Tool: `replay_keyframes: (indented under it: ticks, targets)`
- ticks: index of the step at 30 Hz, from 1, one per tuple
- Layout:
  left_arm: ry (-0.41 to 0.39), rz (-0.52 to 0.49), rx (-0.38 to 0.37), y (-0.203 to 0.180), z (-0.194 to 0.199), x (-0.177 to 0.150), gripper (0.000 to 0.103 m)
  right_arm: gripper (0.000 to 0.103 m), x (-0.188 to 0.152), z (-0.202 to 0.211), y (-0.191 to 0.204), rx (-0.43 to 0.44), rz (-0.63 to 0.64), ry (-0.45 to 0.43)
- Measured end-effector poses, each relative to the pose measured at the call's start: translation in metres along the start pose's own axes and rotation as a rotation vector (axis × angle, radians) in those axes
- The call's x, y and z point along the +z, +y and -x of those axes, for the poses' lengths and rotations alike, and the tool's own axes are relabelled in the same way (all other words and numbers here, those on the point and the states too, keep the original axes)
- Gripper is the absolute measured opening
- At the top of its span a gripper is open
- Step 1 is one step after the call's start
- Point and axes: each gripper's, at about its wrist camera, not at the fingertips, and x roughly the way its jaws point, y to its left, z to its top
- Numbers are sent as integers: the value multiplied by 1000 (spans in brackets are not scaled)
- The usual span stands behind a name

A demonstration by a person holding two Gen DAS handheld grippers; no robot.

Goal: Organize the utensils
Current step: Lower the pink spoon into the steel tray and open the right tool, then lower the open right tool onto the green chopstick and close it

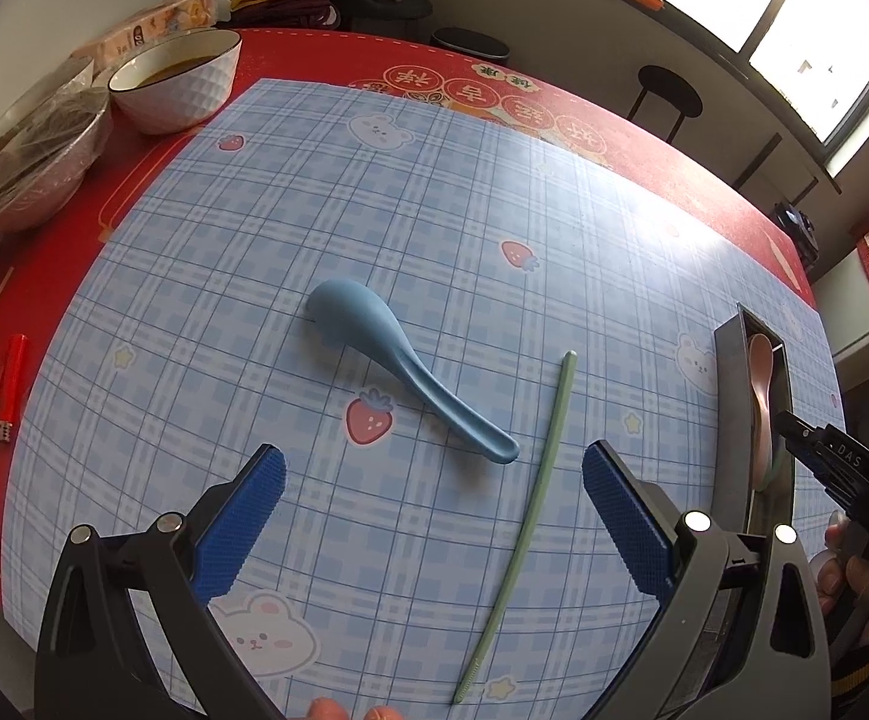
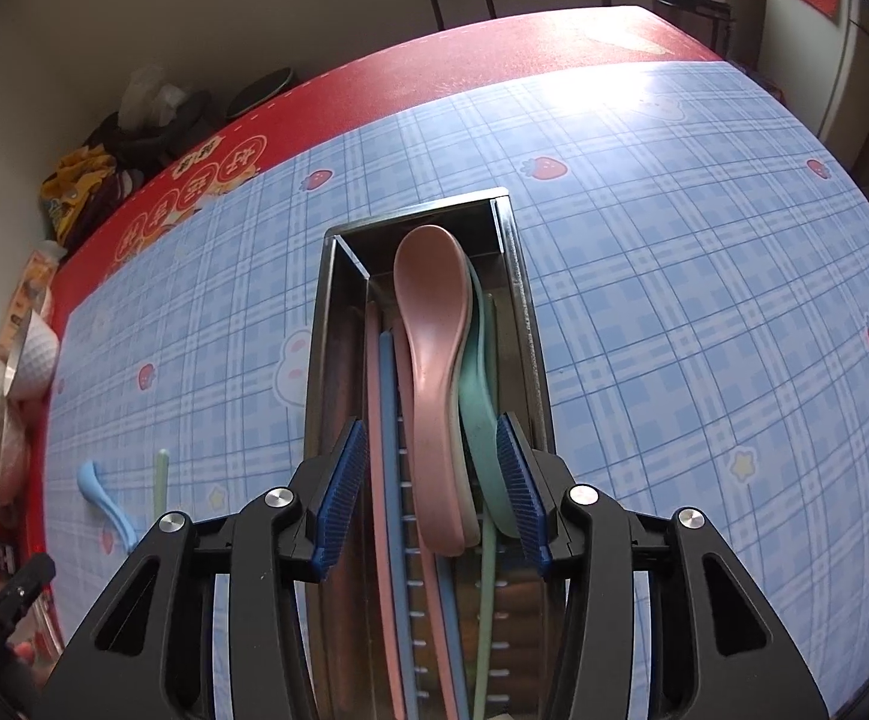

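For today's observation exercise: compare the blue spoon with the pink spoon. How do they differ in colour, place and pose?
The blue spoon lies on the checked mat, outside the metal box; the pink spoon rests inside that box. The blue spoon lies alone, bowl face down; the pink spoon sits on top of a green spoon and chopsticks. Both share the same short, deep-bowled soup-spoon shape.

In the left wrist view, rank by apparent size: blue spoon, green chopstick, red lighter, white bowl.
1. green chopstick, longest, though it runs close to the camera
2. blue spoon and white bowl look alike; the bowl sits farther off
3. red lighter
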Motion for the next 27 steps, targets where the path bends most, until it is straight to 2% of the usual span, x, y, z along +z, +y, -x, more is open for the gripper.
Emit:
replay_keyframes:
  ticks: [5, 10, 13, 15, 18, 22, 27]
  targets:
    - [-16, 26, -4, 15, 2, -2, 97, 45, -12, 13, 27, 17, 74, -22]
    - [0, 63, -29, 31, -1, -3, 97, 45, -28, 14, 73, 45, 199, 0]
    - [6, 69, -31, 40, 0, -4, 97, 45, -46, 9, 107, 70, 303, 43]
    - [22, 76, -11, 48, -1, -6, 97, 45, -63, 2, 132, 51, 405, 69]
    - [43, 86, 16, 63, -2, -9, 97, 45, -90, -12, 163, 70, 528, 135]
    - [47, 109, 32, 85, -1, -13, 97, 45, -111, -25, 188, 69, 594, 182]
    - [61, 141, 43, 106, -3, -16, 97, 44, -124, -39, 201, 24, 602, 199]
